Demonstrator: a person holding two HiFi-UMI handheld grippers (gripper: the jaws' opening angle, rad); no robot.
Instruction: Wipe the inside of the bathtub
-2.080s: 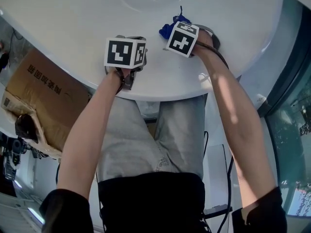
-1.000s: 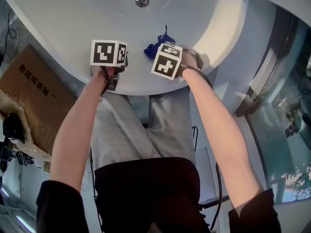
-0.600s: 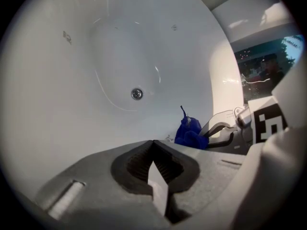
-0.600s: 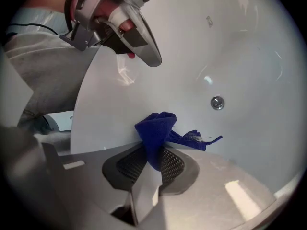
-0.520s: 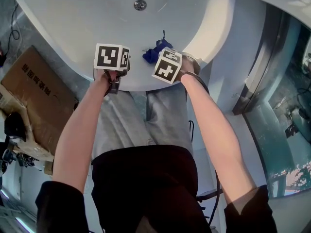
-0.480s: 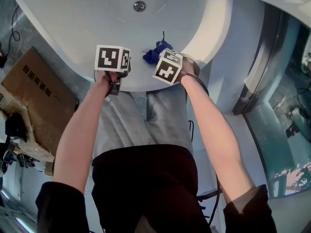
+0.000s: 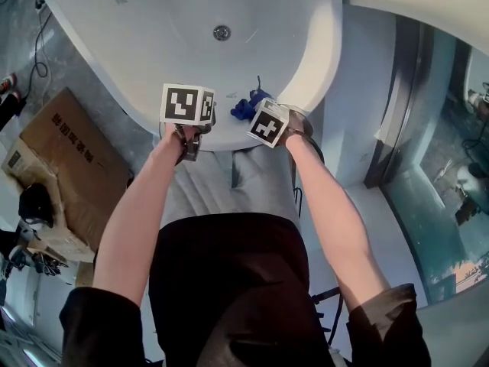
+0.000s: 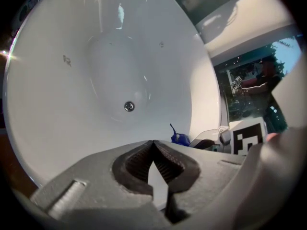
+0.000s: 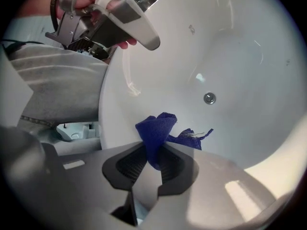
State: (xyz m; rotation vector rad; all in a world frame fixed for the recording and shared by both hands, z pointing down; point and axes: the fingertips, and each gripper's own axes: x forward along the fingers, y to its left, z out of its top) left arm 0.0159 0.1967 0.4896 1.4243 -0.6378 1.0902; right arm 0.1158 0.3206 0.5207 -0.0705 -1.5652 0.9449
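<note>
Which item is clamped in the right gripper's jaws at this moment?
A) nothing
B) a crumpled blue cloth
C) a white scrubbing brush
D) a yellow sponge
B: in the right gripper view, the right gripper is shut on a crumpled blue cloth, above the white bathtub.

Overhead, two rim-level views (bathtub (image 7: 153, 44) shared)

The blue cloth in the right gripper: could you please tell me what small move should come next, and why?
Probably lower the right gripper until the blue cloth presses on the bathtub wall: its fingers clamp the cloth, which seems to hang above the white surface.
</note>
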